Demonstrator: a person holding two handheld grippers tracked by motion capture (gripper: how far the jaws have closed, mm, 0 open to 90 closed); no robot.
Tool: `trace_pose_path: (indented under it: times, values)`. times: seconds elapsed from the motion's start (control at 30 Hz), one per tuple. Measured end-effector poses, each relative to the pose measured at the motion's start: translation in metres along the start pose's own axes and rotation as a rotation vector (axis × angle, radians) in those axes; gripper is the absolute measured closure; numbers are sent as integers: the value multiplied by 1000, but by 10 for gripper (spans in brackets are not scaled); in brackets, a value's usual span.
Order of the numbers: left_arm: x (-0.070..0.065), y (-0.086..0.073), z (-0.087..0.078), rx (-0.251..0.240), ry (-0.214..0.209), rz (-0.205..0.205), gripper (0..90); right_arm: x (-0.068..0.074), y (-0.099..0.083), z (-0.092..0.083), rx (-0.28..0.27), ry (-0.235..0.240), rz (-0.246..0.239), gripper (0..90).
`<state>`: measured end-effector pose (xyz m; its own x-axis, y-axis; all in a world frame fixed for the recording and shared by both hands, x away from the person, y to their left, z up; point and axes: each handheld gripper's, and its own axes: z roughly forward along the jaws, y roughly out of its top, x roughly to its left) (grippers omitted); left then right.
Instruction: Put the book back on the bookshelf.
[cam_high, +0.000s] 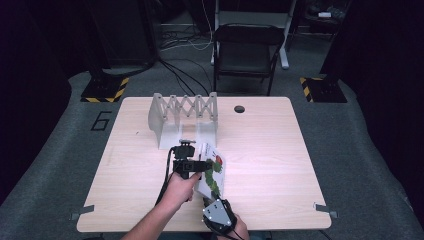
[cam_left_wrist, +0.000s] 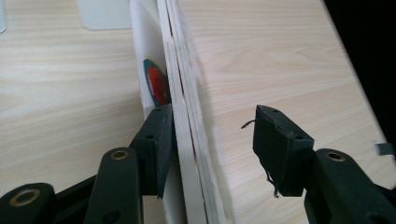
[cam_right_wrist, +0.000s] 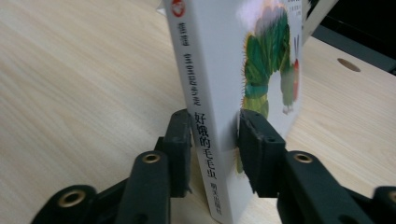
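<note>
A pale wood-grain rectangular table (cam_high: 280, 150) stands on grey carpet floor (cam_high: 360, 135). Beyond it sits a black folding metal chair (cam_high: 247, 50), flanked by yellow-and-black striped stand bases (cam_high: 106, 89); dark curtains enclose the room.

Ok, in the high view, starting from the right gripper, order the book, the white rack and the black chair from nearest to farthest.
1. Book: right at the right gripper, its spine between the jaws.
2. White rack: farther up the table.
3. Black chair: on the floor beyond the table's far edge.

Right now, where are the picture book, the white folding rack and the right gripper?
picture book (cam_right_wrist: 224, 60), right gripper view, on its white spine.
white folding rack (cam_high: 184, 106), high view, on its lattice.
right gripper (cam_right_wrist: 215, 135), right gripper view, between jaws.
</note>
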<state>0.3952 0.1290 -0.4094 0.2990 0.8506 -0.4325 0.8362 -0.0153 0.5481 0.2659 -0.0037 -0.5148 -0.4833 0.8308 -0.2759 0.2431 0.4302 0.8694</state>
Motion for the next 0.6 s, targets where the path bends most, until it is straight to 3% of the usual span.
trace_pose_path:
  times: [0.1,0.23,0.27,0.3,0.33,0.4,0.47,0.5,0.6]
  values:
    - [-9,5,-17,-63,-6,25,413,-4,1,-2,-4,-7,47,717]
    - [-5,12,-41,-134,-34,9,386,-9,1,0,-6,-39,45,752]
    - [-2,13,-47,-156,-22,10,373,-10,1,0,-8,-49,63,755]
    - [4,15,-53,-181,32,27,359,-10,0,0,-11,-55,33,755]
    - [4,15,-53,-181,32,27,343,-10,0,0,-10,-52,29,755]
    - [15,17,-54,-183,84,8,322,-10,1,0,-6,-54,34,755]
    - [27,16,-49,-168,89,-45,289,-11,1,0,0,-52,42,756]
    - [32,14,-45,-156,94,-43,286,-11,1,0,2,-54,43,755]
    - [43,10,-27,-80,33,-110,278,-10,2,1,-1,-50,41,755]
